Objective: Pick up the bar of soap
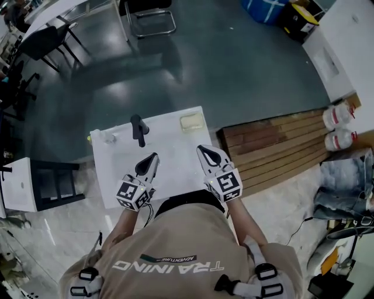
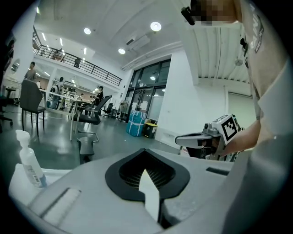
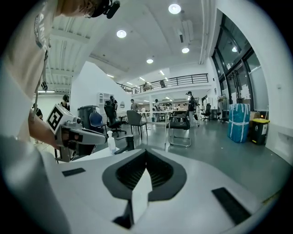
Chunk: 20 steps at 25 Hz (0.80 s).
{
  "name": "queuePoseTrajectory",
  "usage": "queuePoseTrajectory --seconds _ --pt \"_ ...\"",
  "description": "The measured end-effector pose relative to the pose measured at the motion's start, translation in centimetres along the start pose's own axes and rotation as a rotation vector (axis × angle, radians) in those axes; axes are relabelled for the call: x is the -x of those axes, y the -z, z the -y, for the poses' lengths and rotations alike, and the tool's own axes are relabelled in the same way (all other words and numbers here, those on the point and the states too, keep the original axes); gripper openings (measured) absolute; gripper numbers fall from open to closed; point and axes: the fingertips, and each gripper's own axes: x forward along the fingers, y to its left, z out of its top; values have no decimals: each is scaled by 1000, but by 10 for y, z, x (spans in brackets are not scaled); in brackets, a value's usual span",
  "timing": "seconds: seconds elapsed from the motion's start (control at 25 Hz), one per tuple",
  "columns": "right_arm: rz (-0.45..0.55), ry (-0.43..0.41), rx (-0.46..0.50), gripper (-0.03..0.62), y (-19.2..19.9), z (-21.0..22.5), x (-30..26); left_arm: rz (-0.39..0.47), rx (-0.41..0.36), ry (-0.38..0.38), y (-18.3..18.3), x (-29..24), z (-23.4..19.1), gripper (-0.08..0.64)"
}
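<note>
The bar of soap [image 1: 191, 122] is pale yellow and lies in a clear dish at the far right corner of the white sink top [image 1: 175, 146]. My left gripper [image 1: 153, 157] hovers over the near left part of the top, shut and empty. My right gripper [image 1: 201, 149] hovers over the near right part, short of the soap, also shut with nothing in it. Each gripper view looks level across the room, so the soap is hidden there. The left gripper view [image 2: 149, 183] catches the right gripper [image 2: 201, 139]. The right gripper view [image 3: 142, 183] catches the left gripper [image 3: 78, 135].
A black faucet [image 1: 139, 129] stands at the back middle of the top, with a small clear bottle [image 1: 108, 138] to its left. A wooden platform [image 1: 274, 146] with white jugs [image 1: 339, 117] lies to the right. A black stand [image 1: 55, 184] is on the left, chairs [image 1: 152, 17] beyond.
</note>
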Motion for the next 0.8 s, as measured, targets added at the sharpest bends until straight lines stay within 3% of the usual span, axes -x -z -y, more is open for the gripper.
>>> queuePoseTrajectory --seconds 0.48,0.8 --pt "0 -137 79 5 11 36 7 -30 -10 -125 -11 -26 30 -5" --pt "-1 -206 54 5 24 59 3 -40 -10 -196 -10 -42 42 -4"
